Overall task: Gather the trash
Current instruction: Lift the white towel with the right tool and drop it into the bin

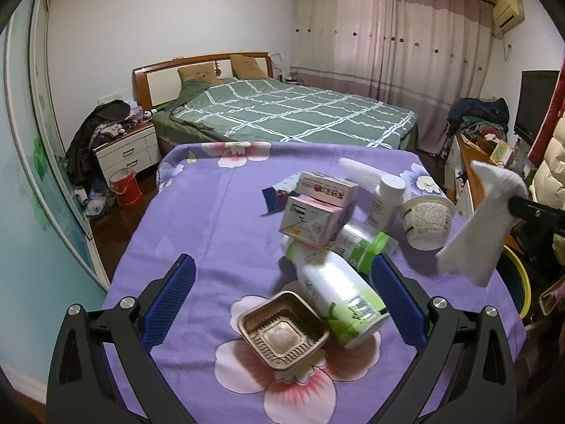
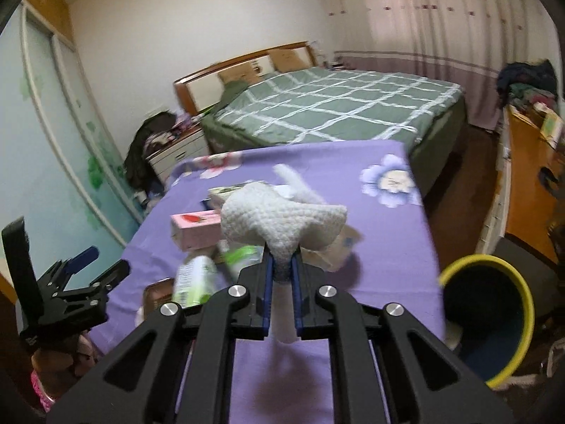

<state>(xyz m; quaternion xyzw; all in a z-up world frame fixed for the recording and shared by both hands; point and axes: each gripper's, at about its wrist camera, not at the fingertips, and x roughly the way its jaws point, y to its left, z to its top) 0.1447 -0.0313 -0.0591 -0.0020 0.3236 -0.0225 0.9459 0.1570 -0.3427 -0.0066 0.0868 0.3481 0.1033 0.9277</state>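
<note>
Right gripper (image 2: 282, 265) pinched tight on a white paper towel (image 2: 282, 222), held clear above the purple flowered cloth (image 2: 370, 212). In the left wrist view the towel (image 1: 473, 243) hangs loose below the pinch, off the table's right edge. The yellow-rimmed bin (image 2: 489, 321) stands on the floor just right of the table, mouth tilted toward the camera.

Left gripper (image 1: 279, 304) spread wide, holding nothing, poised over the near pile: brown plastic tray (image 1: 282, 332) and white bottle with green label (image 1: 339, 300) lying on its side between the fingers but untouched.

Risks from here:
- Grip is on a narrow neck of the towel — soft paper may tear or slip out if swung fast, landing on the floor short of the bin.
- The hanging tail could snag the bin rim and drape over the outside instead of dropping in.
- Release too early, over the table edge, and the towel goes back on the cloth.
- The hanging tail could brush the white cup (image 1: 427, 222) or the stacked pink boxes (image 1: 317, 212); the stack looks unsteady, though blur makes that hard to judge.
</note>
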